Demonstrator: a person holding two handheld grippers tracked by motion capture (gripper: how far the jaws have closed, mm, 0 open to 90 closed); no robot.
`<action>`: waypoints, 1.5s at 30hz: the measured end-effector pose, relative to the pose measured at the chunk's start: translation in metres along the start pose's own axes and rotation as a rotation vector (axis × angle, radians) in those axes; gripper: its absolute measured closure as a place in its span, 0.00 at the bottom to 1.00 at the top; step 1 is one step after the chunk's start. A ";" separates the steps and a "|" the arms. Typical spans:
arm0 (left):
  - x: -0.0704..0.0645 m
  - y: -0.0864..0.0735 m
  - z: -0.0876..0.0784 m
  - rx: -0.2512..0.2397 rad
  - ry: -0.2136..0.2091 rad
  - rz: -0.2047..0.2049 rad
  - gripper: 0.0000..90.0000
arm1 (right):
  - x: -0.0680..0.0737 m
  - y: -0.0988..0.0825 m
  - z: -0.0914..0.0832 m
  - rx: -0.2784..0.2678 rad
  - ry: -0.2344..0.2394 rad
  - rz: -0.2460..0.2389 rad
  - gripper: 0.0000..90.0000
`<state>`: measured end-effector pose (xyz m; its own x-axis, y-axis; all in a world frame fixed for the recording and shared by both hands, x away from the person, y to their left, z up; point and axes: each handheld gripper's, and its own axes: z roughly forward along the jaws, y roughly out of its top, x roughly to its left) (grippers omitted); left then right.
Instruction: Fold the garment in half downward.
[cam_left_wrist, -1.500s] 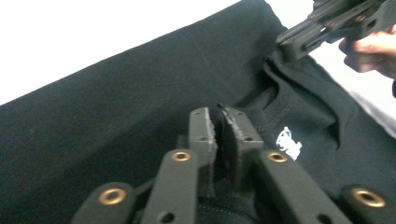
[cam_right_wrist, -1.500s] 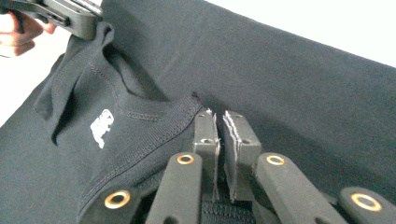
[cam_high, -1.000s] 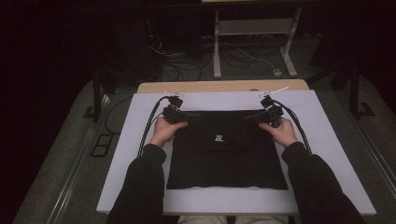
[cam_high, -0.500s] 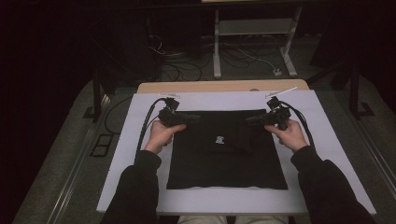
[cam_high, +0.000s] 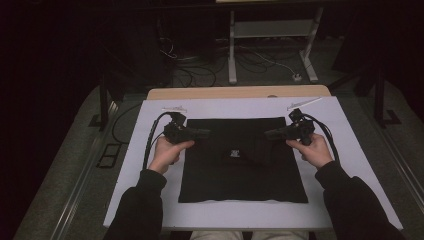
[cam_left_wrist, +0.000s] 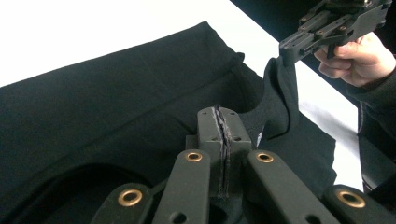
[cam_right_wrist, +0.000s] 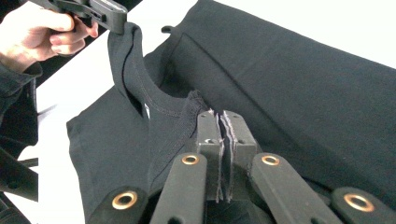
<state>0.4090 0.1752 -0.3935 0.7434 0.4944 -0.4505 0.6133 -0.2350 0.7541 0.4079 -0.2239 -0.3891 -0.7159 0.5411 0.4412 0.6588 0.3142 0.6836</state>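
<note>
High view: a black shirt (cam_high: 242, 160) lies spread across the middle of the frame on a white board (cam_high: 350, 125) that covers the table, its lower hem running straight along the lower middle. A small pale label shows near its centre, below the collar. The upper part of the cloth is doubled over, so the far edge is a fold and not a loose hem.

The left gripper (cam_high: 197, 133) comes in at the middle left and the right gripper (cam_high: 272, 133) at the middle right, each pointing inward at the shirt's upper corners. In the left gripper view the jaws are pressed together with a thin ridge of black fabric pinched in the seam between them; the right gripper view shows the same, frayed cloth squeezed between closed jaws. Each view also catches the other gripper (cam_left_wrist: 289, 51) (cam_right_wrist: 116, 21) in an upper corner of its frame, lifting a peak of fabric off the board.

Holding both shoulders at once likely keeps the cloth taut and level between the hands, so that the top can be carried over in one even fold without bunching. The pinch sits close to the collar, where the seams give a firm edge to hold.

Beyond the board a wooden table edge (cam_high: 240, 92) runs along the upper middle, with cables (cam_high: 200, 65) and a white stand on the dark floor behind.
</note>
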 end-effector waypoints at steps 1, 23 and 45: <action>0.000 -0.002 0.000 0.000 -0.002 -0.004 0.98 | 0.001 -0.001 0.000 0.002 0.004 -0.001 0.95; -0.034 -0.041 -0.011 0.053 -0.031 -0.001 0.98 | 0.022 -0.042 -0.007 0.014 0.079 0.029 0.95; -0.058 -0.077 -0.013 0.164 -0.096 0.008 0.98 | 0.043 -0.074 -0.002 0.142 0.193 0.037 0.95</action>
<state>0.3152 0.1760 -0.4193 0.7659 0.4117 -0.4939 0.6364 -0.3758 0.6736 0.3275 -0.2254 -0.4198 -0.7129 0.3991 0.5767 0.7013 0.4113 0.5822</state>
